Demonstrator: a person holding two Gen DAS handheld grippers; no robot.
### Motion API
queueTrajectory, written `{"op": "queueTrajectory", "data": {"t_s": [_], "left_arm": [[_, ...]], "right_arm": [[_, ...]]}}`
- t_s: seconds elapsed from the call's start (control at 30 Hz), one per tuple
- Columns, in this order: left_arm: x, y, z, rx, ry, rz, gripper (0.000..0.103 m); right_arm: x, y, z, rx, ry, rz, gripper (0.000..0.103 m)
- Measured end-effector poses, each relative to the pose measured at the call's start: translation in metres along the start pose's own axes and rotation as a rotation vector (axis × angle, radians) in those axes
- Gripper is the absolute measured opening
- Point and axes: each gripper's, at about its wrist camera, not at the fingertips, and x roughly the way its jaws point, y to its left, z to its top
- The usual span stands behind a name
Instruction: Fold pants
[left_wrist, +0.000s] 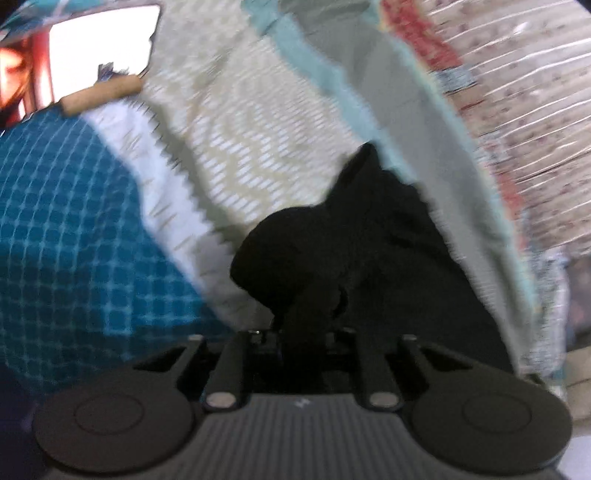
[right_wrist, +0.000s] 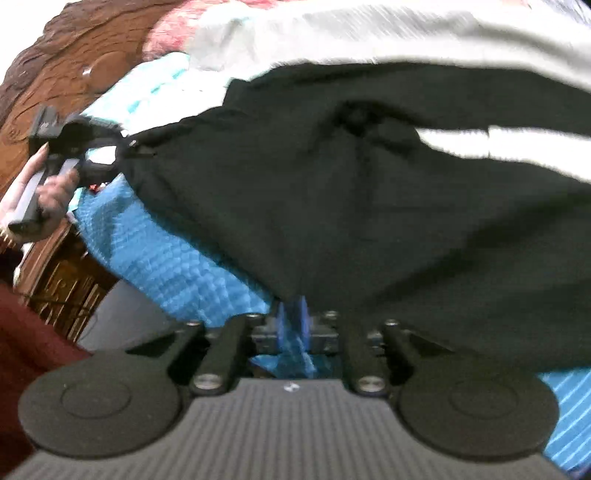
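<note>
Left claw: nearest its own camera, clenched on a bunched black edge of the pants; seen from the right wrist at the far left, gripping a corner of the cloth, a hand on its handle.
Right claw: jaws drawn close together at the near hem; the black cloth drapes over the blue fingers, so it appears to be pinching that edge.
Pants location: black pants spread over the bed, one edge stretched between the two claws, white side stripes showing toward the right.
Step in hand: both corners of one end look taken; I judge this the start of a fold, grips just set.
Next move calls for: lifting both corners together, keeping the edge taut and level, carrying it over to meet the opposite end.
Risk: thin bunched cloth could slip from the right claw.
Bed surface: blue checked cover, a pale patterned sheet, a floral blanket.
Room: carved wooden headboard; both views blurred.
</note>
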Motion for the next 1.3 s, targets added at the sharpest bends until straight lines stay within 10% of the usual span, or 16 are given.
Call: {"op": "queueTrajectory", "data": {"t_s": [0.2,0.4,0.57,0.77,0.8,1.03,1.17,1.23,1.3], "left_arm": [[-0.007,0.009,-0.008,0.014,-0.007,0.043,0.041],[-0.042,0.022,-0.007,-0.036,-0.060,0.006,0.053],[-0.064,0.012,-0.003,-0.039,-0.163,0.069,0.053],[-0.070,-0.018,0.001,-0.001,-0.174,0.049,0.053],[-0.067,-0.025,0.000,0.011,-0.167,0.045,0.053],[-0.057,-0.047,-0.005,0.085,-0.161,0.057,0.053],[-0.042,-0.055,0.009,0.105,-0.138,0.077,0.053],[-0.040,-0.070,0.024,0.165,-0.182,0.088,0.053],[-0.036,-0.088,0.039,0.248,-0.232,0.118,0.053]], "right_arm": [[-0.036,-0.055,-0.008,0.267,-0.162,-0.001,0.040],[-0.137,-0.149,-0.048,0.637,-0.528,-0.382,0.044],[-0.150,-0.217,-0.080,0.913,-0.605,-0.602,0.047],[-0.124,-0.260,-0.065,0.989,-0.606,-0.565,0.043],[-0.127,-0.260,-0.063,0.976,-0.593,-0.588,0.020],[-0.168,-0.229,-0.068,0.851,-0.693,-0.938,0.012],[-0.156,-0.239,-0.083,0.888,-0.503,-0.957,0.031],[-0.169,-0.232,-0.095,0.957,-0.574,-0.987,0.060],[-0.183,-0.224,-0.101,1.002,-0.651,-1.008,0.061]]}}
